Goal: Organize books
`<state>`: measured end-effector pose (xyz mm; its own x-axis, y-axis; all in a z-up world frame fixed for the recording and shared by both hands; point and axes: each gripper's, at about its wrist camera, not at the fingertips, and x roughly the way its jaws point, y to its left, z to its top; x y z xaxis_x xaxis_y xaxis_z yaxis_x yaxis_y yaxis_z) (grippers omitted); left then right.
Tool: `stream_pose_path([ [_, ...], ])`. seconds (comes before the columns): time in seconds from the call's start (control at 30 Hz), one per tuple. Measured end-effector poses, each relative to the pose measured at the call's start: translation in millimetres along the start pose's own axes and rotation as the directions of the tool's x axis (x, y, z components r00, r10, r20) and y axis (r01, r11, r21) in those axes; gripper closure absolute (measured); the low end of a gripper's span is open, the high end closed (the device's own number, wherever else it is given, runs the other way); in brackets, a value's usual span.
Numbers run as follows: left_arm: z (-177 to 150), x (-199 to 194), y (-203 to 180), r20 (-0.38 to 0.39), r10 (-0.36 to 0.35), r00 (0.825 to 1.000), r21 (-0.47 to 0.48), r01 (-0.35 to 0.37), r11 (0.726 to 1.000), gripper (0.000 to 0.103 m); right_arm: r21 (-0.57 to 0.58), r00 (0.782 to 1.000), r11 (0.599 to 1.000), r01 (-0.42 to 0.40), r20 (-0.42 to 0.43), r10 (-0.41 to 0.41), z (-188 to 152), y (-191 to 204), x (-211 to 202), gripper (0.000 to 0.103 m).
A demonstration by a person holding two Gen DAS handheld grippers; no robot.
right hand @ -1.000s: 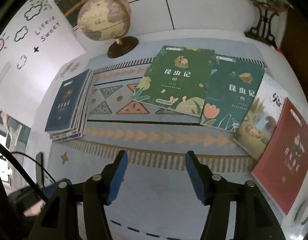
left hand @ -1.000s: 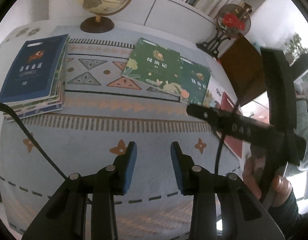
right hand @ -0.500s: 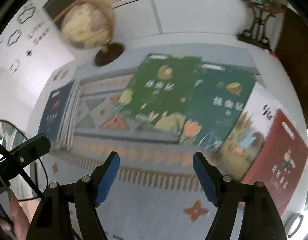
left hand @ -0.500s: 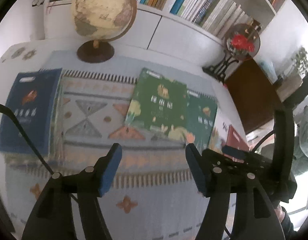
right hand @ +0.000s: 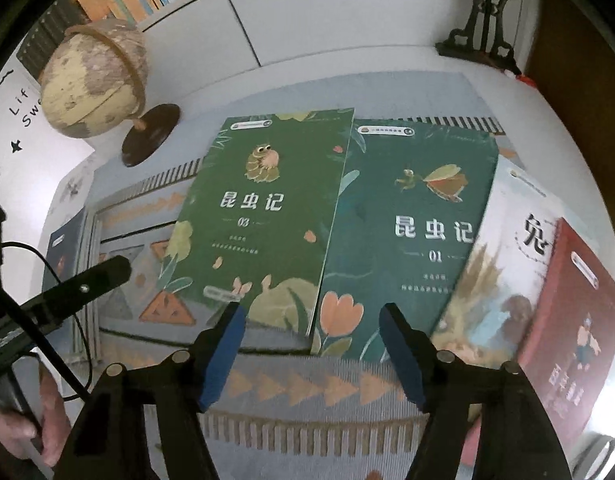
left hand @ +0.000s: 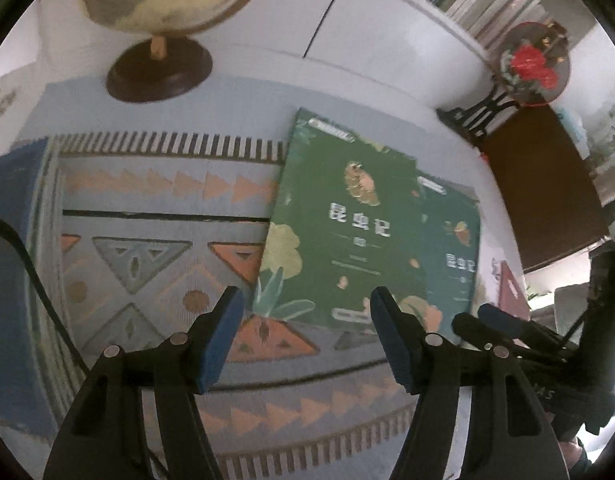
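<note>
A green book marked 03 [right hand: 267, 208] [left hand: 347, 224] lies flat on the patterned mat, overlapping a darker green book marked 01 [right hand: 419, 224] [left hand: 455, 248]. To the right lie a white book [right hand: 503, 280] and a red book [right hand: 575, 312]. A stack with a blue book on top [left hand: 11, 280] [right hand: 63, 256] lies at the left. My left gripper [left hand: 305, 312] is open and empty, over the near edge of book 03. My right gripper [right hand: 311, 328] is open and empty, over the near edges of the two green books.
A globe on a dark round base [left hand: 159, 68] [right hand: 95, 80] stands at the back left. A black stand with a red ornament [left hand: 527, 68] stands at the back right. A white cabinet with shelved books [right hand: 307, 8] runs behind. The patterned mat [left hand: 147, 256] covers the table.
Both grippers have opened wider and moved forward toward the green books. The left gripper swung from the mat's front area to over book 03.
</note>
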<state>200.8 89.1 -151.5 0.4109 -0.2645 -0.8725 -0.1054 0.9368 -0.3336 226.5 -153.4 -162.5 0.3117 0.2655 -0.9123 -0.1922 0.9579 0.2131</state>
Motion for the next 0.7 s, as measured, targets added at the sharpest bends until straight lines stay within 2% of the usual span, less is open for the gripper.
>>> stream_pose_path([
  [0.23, 7.2, 28.0, 7.3, -0.04, -0.007, 0.999, -0.021, 0.007, 1.0, 0.04, -0.019, 0.999, 0.999, 0.047, 0.0, -0.047, 15.1, -3.3, 22.4, 0.039],
  [0.3, 8.5, 36.3, 7.0, -0.046, 0.018, 0.999, -0.015, -0.018, 1.0, 0.04, -0.028, 0.997, 0.997, 0.071, 0.004, -0.071, 19.6, -5.0, 28.2, 0.039],
  [0.47, 10.3, 52.4, 4.2, -0.076, 0.03, 0.997, 0.002, -0.03, 1.0, 0.04, -0.012, 0.998, 0.998, 0.067, -0.008, -0.067, 28.4, -12.7, 41.5, 0.039],
  [0.7, 13.7, 55.1, 0.4, -0.067, 0.034, 0.997, 0.017, -0.032, 0.999, 0.039, -0.035, 0.999, 0.998, 0.05, -0.019, -0.05, 32.6, -7.0, 55.6, 0.039],
])
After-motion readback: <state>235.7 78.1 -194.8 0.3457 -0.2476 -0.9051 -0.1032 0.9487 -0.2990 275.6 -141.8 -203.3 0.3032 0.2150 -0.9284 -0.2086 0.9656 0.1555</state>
